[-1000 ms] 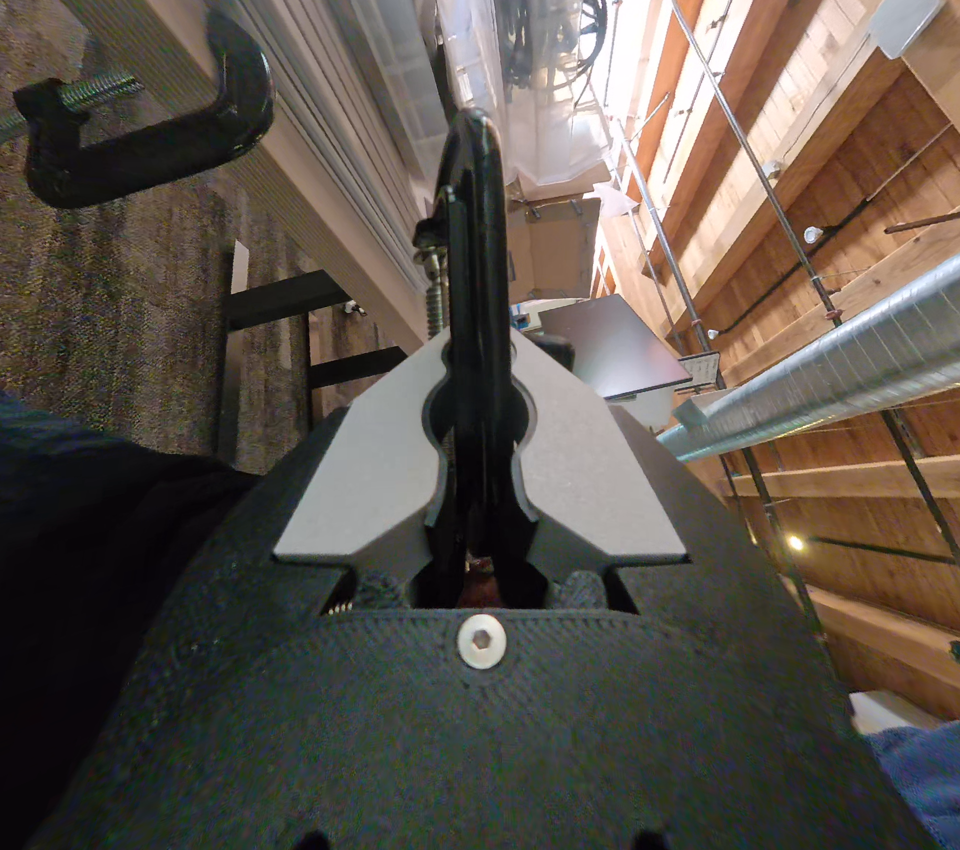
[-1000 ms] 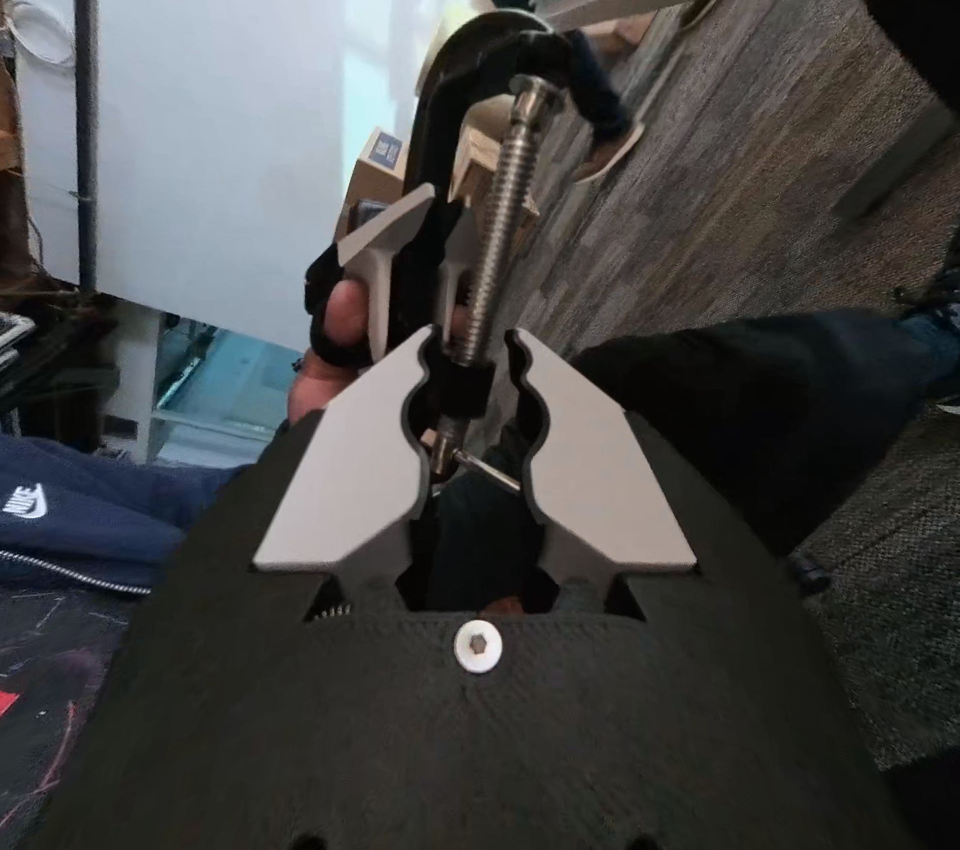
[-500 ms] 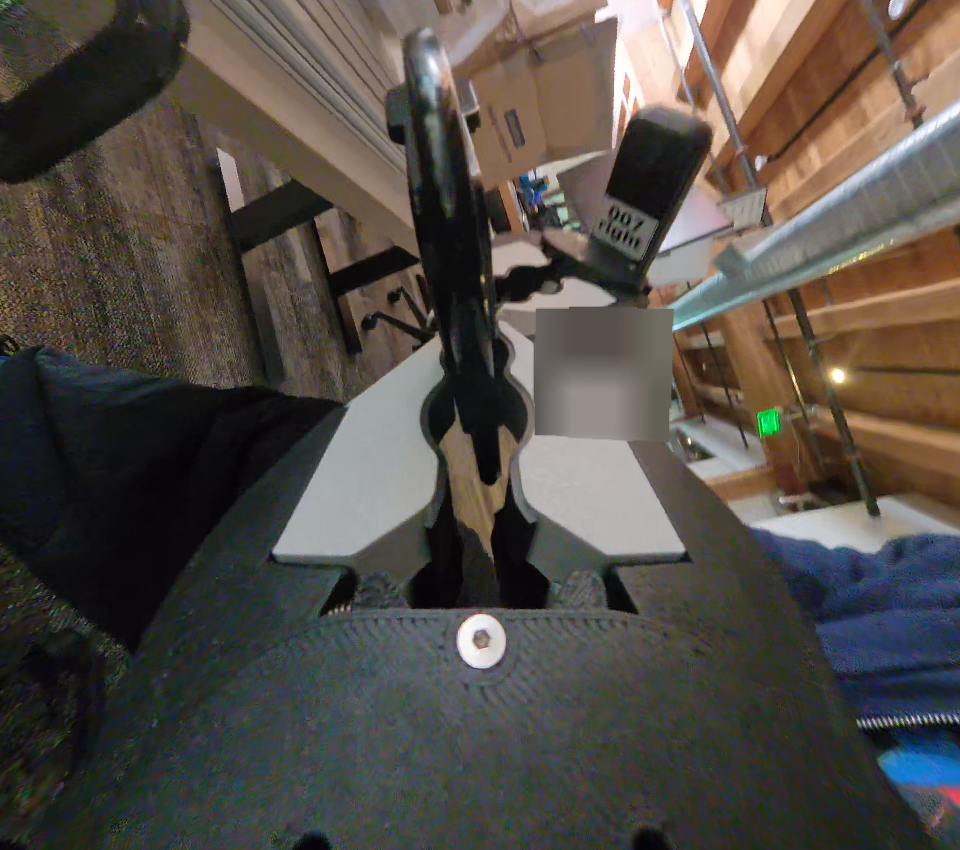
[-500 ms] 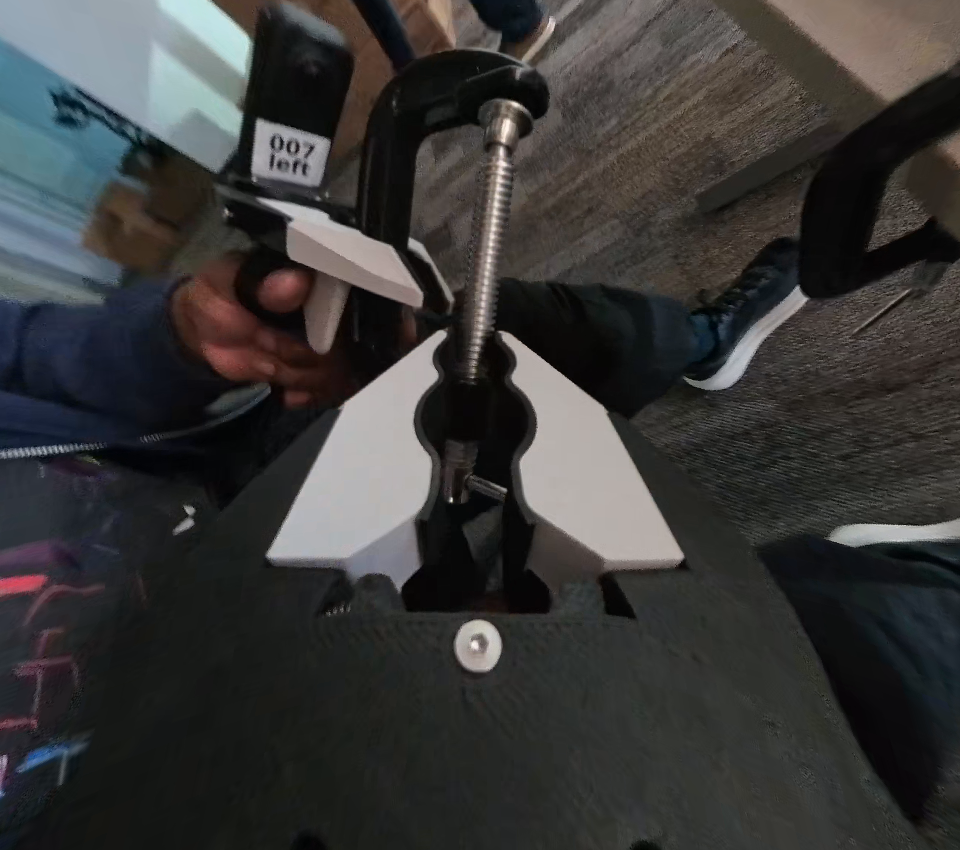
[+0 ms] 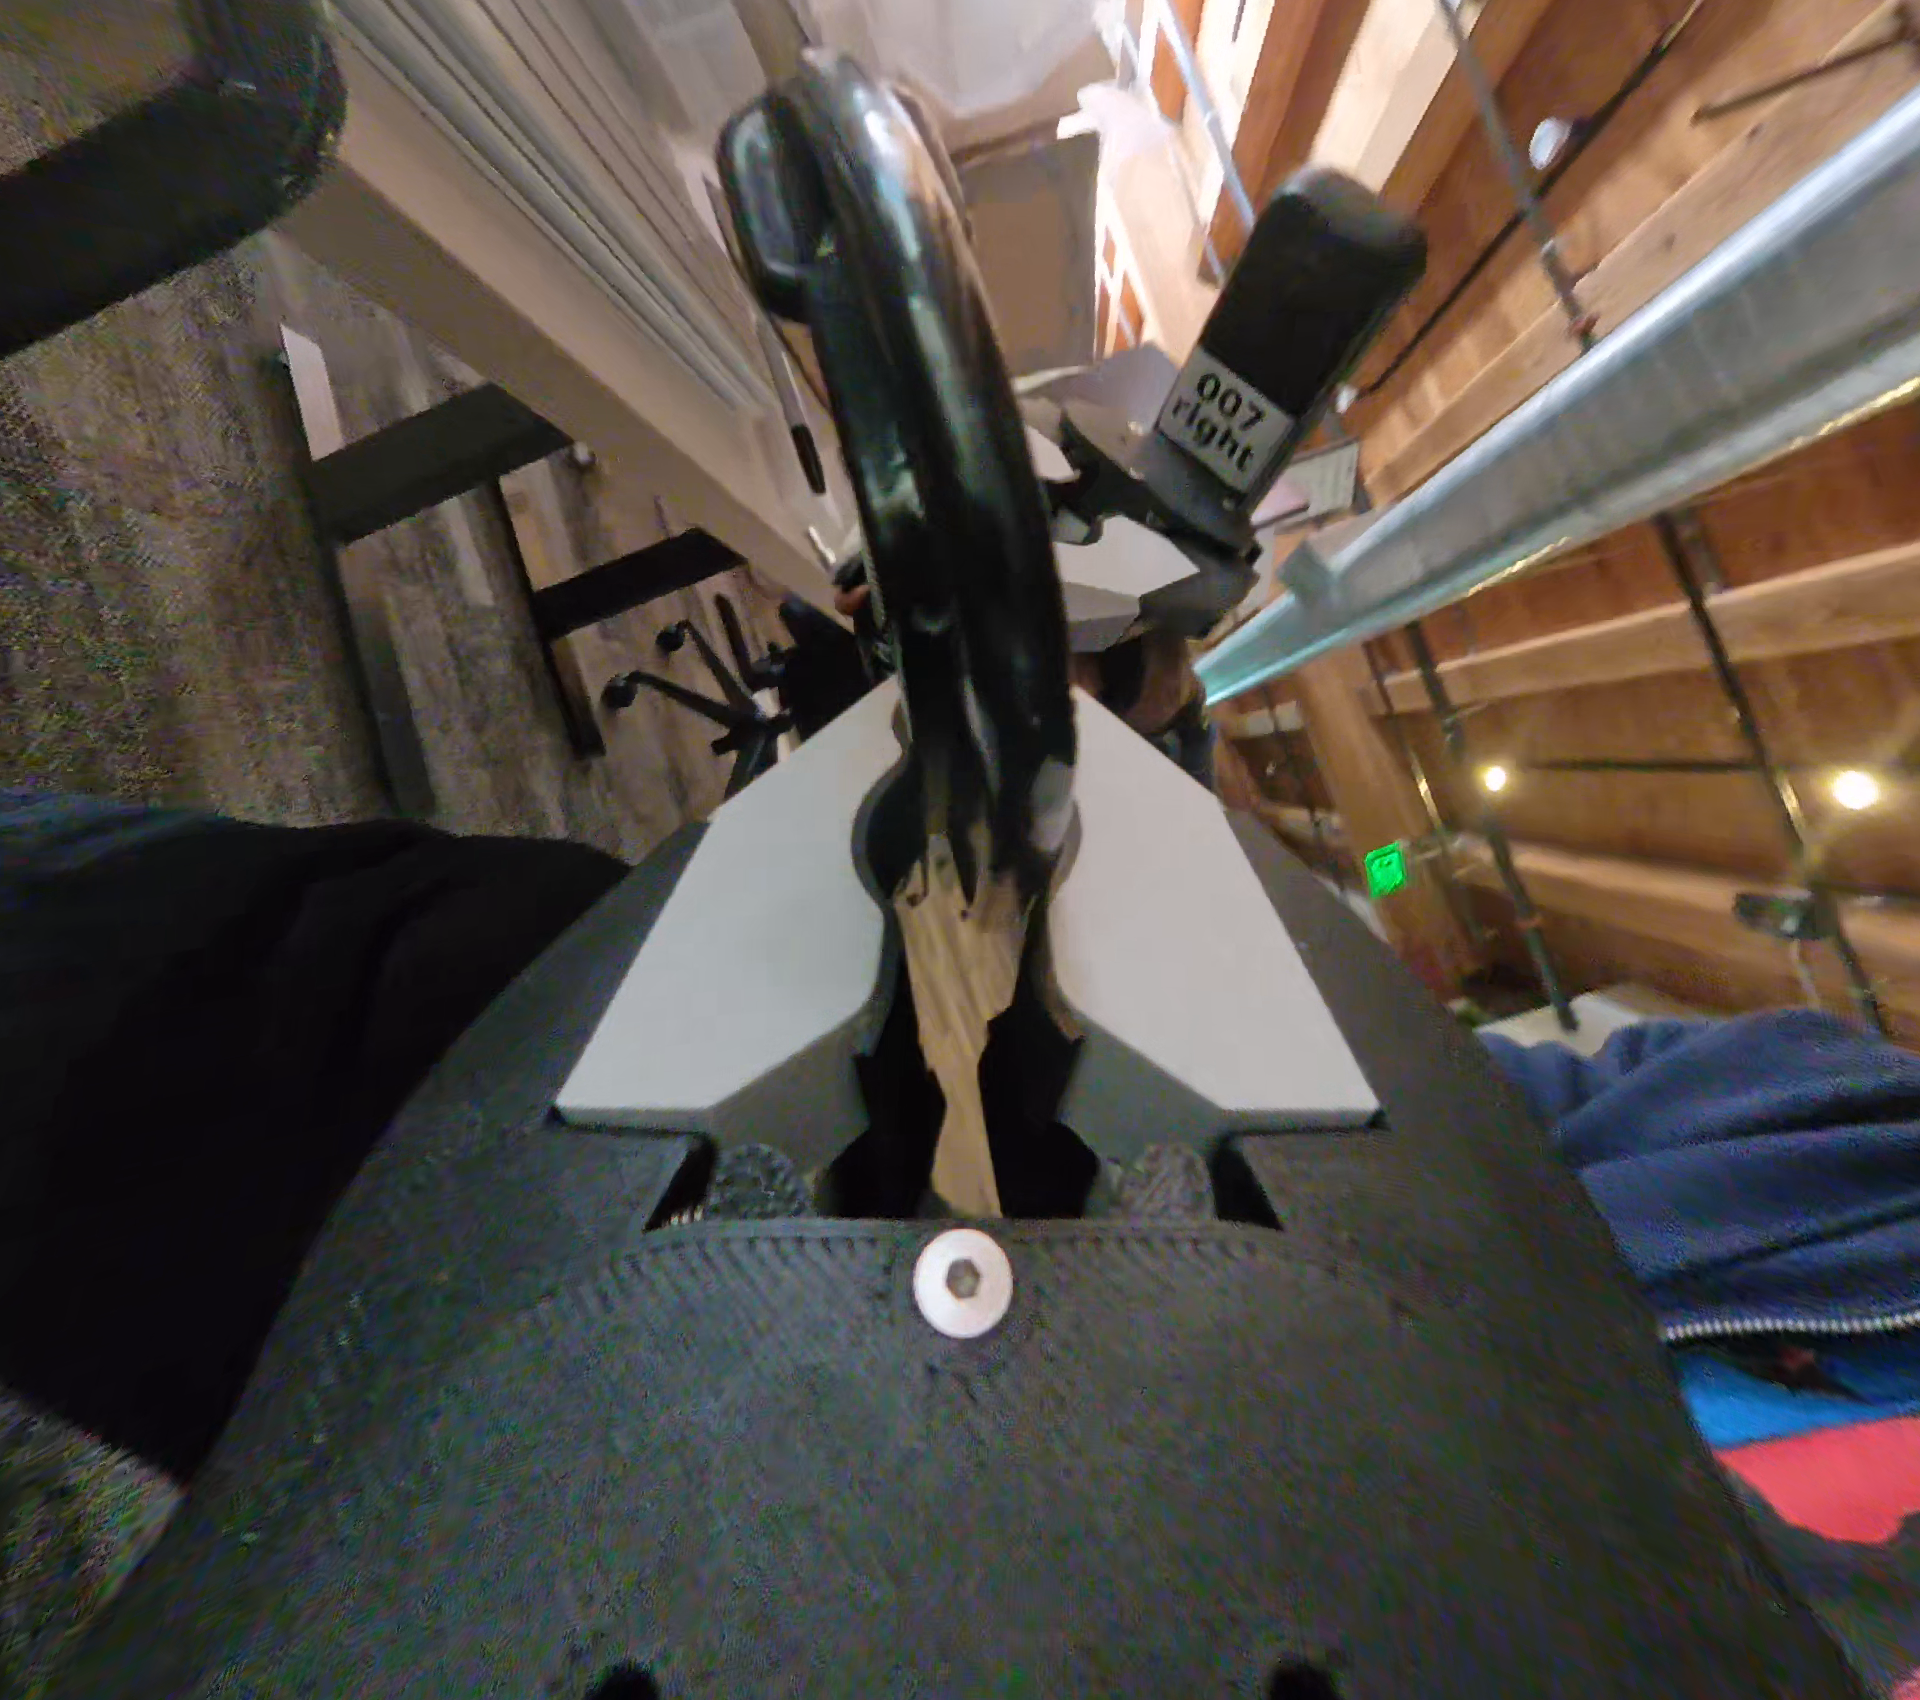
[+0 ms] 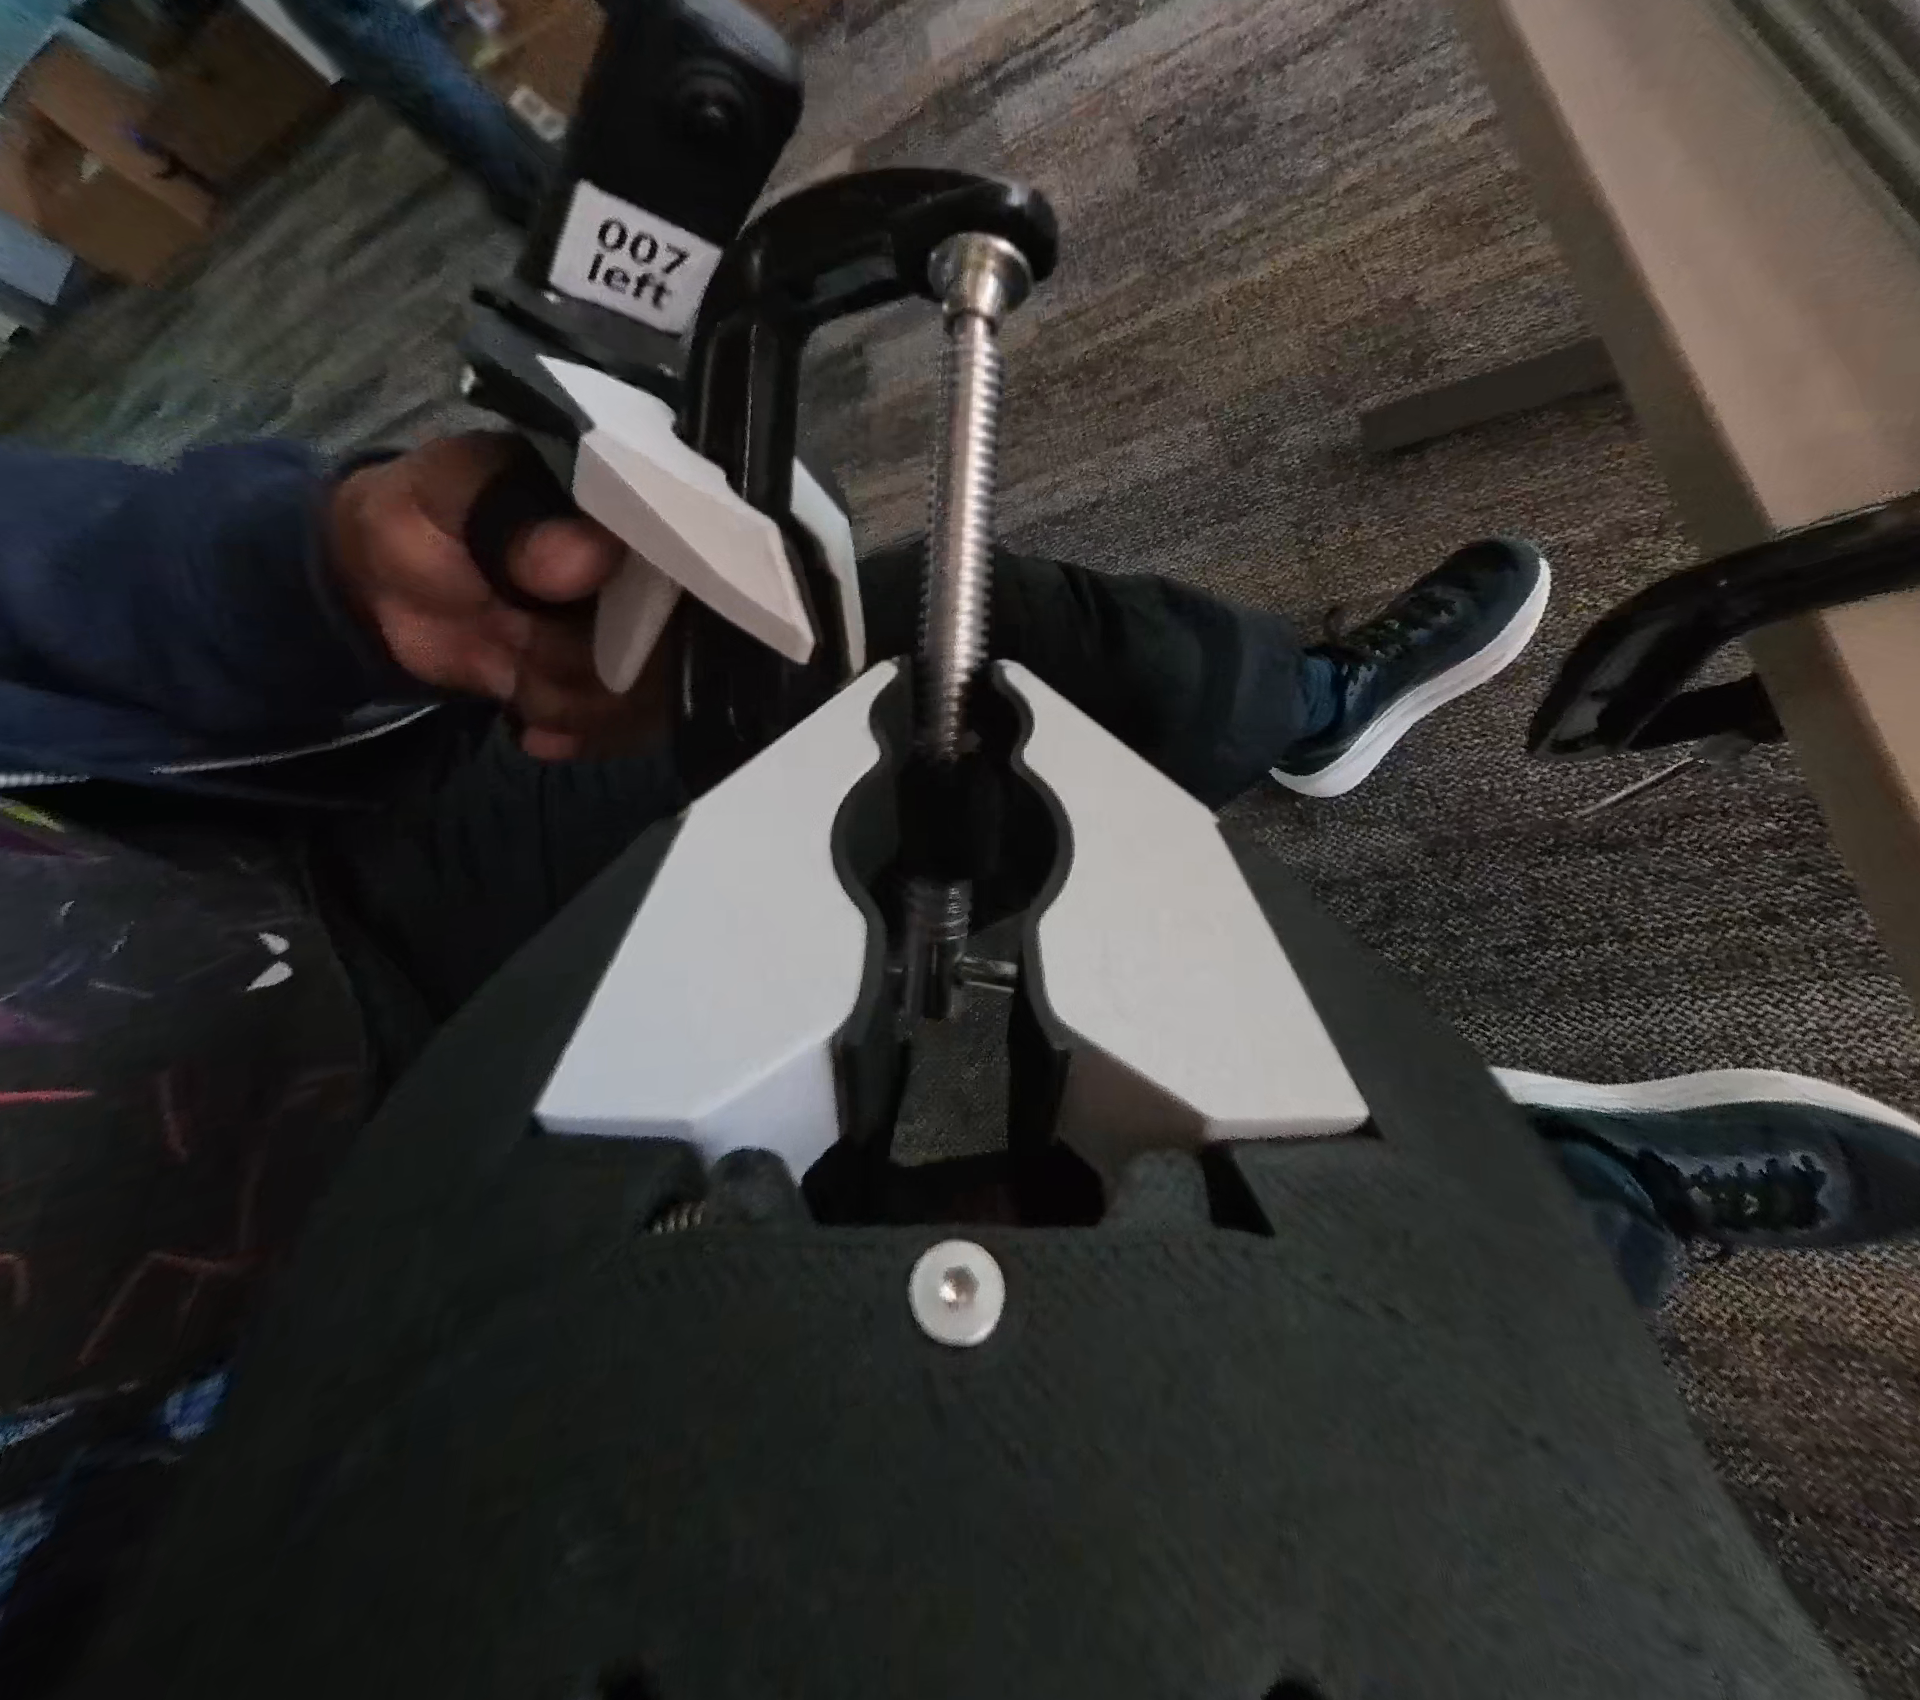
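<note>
While both grippers (image 5: 971, 803) (image 6: 951, 777) clasp C-clamp (image 6: 831, 320), carpet (image 6: 1299, 300) beneath

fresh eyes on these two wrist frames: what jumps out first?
A black C-clamp held in mid-air by both grippers: the left gripper shut on its frame, the right gripper closed around its threaded screw. A second black clamp sits on the table edge at right, over grey carpet.

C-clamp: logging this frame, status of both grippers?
Left gripper shut on C-clamp frame. Right gripper shut around its screw. Second clamp on table edge, apart.
</note>
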Available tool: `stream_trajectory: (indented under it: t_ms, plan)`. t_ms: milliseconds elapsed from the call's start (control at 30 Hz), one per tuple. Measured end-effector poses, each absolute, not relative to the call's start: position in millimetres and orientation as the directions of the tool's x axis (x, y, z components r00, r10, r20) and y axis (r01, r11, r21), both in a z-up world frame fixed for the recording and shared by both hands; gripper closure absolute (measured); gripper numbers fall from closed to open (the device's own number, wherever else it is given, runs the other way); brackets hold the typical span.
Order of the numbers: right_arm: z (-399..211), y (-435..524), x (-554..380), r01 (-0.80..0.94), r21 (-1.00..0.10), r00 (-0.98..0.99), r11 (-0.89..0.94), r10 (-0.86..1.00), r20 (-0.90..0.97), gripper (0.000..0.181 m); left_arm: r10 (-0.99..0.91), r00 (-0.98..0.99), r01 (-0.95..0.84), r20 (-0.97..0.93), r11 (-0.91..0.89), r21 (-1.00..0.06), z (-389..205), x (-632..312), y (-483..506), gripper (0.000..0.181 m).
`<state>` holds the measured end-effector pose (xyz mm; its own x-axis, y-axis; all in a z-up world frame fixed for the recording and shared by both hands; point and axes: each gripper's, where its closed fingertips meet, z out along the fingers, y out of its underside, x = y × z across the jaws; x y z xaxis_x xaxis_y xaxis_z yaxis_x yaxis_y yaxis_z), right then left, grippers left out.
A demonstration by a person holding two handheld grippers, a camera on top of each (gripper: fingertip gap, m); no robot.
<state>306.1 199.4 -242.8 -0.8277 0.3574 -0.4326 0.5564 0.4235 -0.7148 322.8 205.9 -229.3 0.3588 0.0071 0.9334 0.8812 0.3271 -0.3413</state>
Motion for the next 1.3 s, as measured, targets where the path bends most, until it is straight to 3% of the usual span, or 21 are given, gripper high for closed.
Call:
stream_trajectory:
  t_ms: [100,233,500,600,700,833,1000,1133,1300]
  plan:
    - [-234,199,296,0.565,-0.758,-0.807,0.325,0.407,-0.427,0.17,-0.03,0.325,0.871,0.945,0.398,-0.287,-230,318,201,0.163]
    - [-200,218,288,0.593,-0.805,-0.726,0.02,0.447,-0.523,0.172,0.015,0.328,0.859,0.945,0.411,-0.305,-238,315,196,0.162]
    - [-273,276,323,0.743,-0.563,-0.383,-0.361,0.461,-0.8,0.164,-0.024,0.352,0.855,0.936,0.416,-0.311,-232,314,192,0.162]
    - [-294,271,313,0.775,-0.495,-0.331,-0.392,0.415,-0.847,0.165,-0.08,0.346,0.872,0.935,0.396,-0.289,-226,320,198,0.161]
    - [-275,261,290,0.773,-0.453,-0.351,-0.444,0.296,-0.889,0.165,-0.092,0.331,0.888,0.939,0.366,-0.277,-226,326,204,0.162]
    - [-224,250,285,0.741,-0.512,-0.478,-0.435,0.193,-0.857,0.173,-0.007,0.349,0.869,0.937,0.377,-0.321,-230,323,200,0.161]
    - [-221,217,332,0.738,-0.64,-0.596,-0.215,0.236,-0.767,0.172,0.038,0.357,0.842,0.933,0.42,-0.339,-231,313,189,0.162]
    - [-271,206,343,0.776,-0.621,-0.542,-0.114,0.383,-0.748,0.172,0.01,0.359,0.84,0.933,0.434,-0.327,-226,313,189,0.162]
    - [-277,230,302,0.775,-0.528,-0.393,-0.347,0.388,-0.833,0.172,0.0,0.379,0.85,0.926,0.396,-0.348,-221,320,193,0.162]
